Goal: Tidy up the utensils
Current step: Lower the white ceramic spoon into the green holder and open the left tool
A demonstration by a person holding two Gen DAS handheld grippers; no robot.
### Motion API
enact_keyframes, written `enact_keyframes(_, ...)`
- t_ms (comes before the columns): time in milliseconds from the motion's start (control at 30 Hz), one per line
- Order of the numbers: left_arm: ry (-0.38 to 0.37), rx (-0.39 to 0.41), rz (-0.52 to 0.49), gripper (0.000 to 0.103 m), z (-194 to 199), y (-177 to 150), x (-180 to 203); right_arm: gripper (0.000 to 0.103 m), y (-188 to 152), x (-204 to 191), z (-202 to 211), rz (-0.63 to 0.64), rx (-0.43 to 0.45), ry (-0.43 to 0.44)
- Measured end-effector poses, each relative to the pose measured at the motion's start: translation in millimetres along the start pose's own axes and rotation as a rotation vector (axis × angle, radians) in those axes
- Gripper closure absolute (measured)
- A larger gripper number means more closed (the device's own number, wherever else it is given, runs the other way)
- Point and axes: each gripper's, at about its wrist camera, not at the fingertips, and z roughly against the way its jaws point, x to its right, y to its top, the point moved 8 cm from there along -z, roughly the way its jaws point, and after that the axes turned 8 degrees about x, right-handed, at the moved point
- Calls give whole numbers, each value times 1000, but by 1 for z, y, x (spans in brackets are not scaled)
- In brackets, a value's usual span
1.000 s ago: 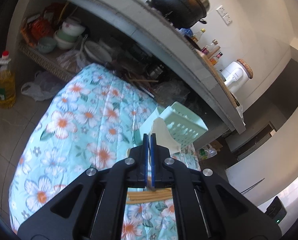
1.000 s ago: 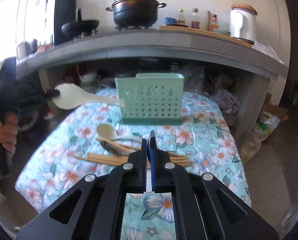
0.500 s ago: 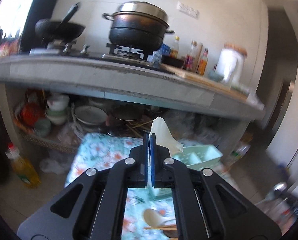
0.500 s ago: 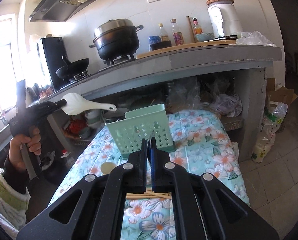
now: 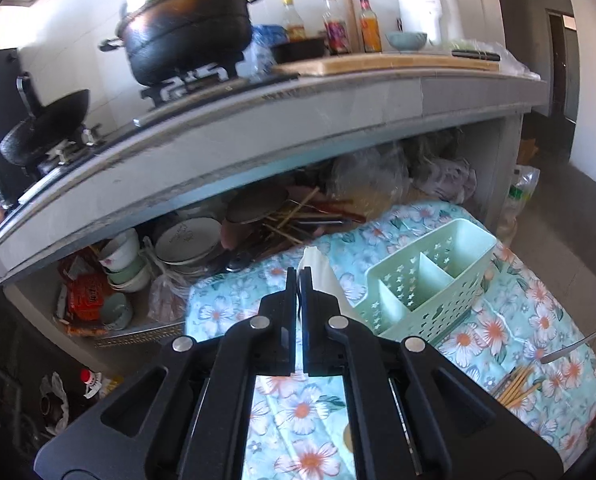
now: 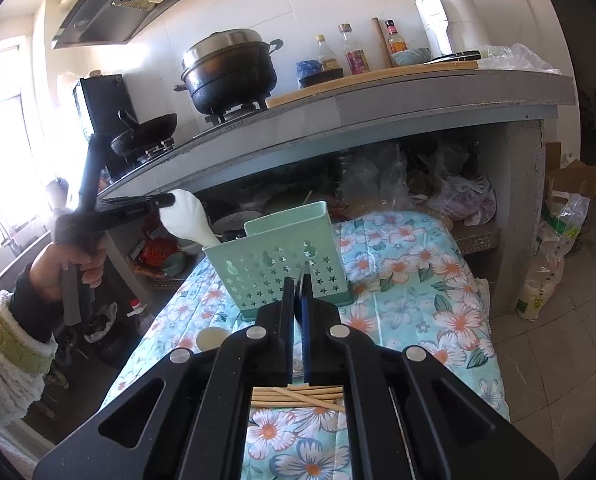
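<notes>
Only the right wrist view showed the person's left hand [image 6: 72, 258] raising the left gripper [image 6: 166, 202], clamped on the white rice paddle's [image 6: 188, 218] head, its handle dipping behind the green caddy's [image 6: 282, 264] left end. The left wrist view revealed the caddy's three compartments. The right gripper [image 6: 299, 280] was pinched on a thin metal utensil; chopsticks [image 6: 298, 395] lay on the table [image 6: 417, 280].
</notes>
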Motion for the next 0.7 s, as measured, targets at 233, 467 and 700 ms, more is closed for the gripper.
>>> enact_keyframes(233,-91,-12,248,82,-24,-12,-8,100,26,7,-6,-35,43,48)
enact_keyframes(467,-122,114,481,60,-3,-27,-31,100,93,-3,-17,-28,156,153)
enact_keyframes(700,-129,164,542,37,30,-63,-38,100,155,-17,-54,-114,228,311)
